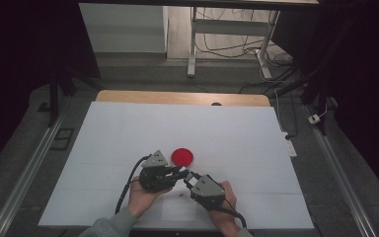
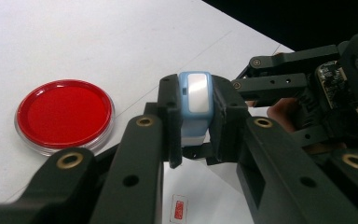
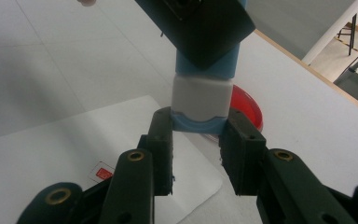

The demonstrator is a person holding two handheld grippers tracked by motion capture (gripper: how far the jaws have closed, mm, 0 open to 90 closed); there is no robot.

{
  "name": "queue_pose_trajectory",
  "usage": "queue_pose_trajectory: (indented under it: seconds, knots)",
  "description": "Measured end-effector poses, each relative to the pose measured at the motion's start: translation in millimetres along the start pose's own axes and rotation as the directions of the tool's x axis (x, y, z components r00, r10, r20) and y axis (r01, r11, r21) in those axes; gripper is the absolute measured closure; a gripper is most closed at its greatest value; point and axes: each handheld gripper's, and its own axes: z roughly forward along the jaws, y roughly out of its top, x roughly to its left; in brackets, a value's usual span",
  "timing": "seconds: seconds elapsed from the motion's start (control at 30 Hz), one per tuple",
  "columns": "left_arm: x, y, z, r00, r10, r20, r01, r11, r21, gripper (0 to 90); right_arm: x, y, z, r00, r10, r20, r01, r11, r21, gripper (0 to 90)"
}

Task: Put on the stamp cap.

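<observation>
I am holding a small blue and white box [image 2: 195, 105] with both of my grippers, near the front edge of the white desk [image 1: 128, 128]. My left gripper [image 2: 196, 140] is squeezing the blue part of the box between its two black jaws. My right gripper [image 3: 196, 154] is pinching the other end, the light blue bit next to the white part, with its jaws clenched on it. The box is hanging in the air between them, above the desk. A round red dish [image 1: 182, 156] is sitting on the desk just behind my grippers. A white sheet of paper [image 3: 121, 140] with a tiny red sticker [image 3: 102, 173] is lying under the box.
</observation>
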Motion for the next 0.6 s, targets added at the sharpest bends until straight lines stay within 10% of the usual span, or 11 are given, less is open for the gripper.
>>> queue_pose_trajectory:
  seconds: [0.6]
  knots:
    - [0.5,-2.9,2.1,0.9998,-0.018,0.005,0.018,0.9998,-0.005,76.2,-2.2,-1.6,-0.8,0.9993,0.035,-0.015,-0.036,0.999,-0.010,65.8]
